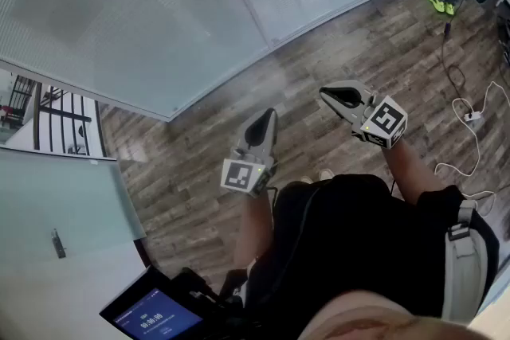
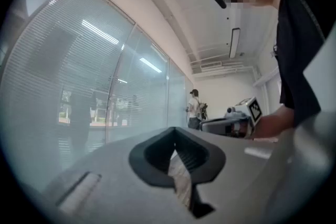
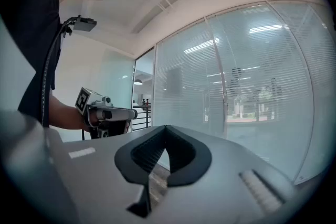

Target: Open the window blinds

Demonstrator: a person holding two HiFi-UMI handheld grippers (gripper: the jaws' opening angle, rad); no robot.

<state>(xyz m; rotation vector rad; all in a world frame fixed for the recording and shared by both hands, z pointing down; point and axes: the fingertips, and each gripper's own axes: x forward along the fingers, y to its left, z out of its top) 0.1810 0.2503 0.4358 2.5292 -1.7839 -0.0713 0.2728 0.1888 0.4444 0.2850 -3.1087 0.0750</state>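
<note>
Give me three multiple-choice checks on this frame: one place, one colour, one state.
1. Blinds are: A) ahead of left gripper B) behind it C) overhead
2. Floor is: A) white tile B) brown wood C) green carpet
3. Right gripper is: A) open B) shut on a cord C) shut, empty
Key: 1A, they fill the view past its tips; 2B, brown grain in the head view; 3C, its jaws meet with nothing between.
</note>
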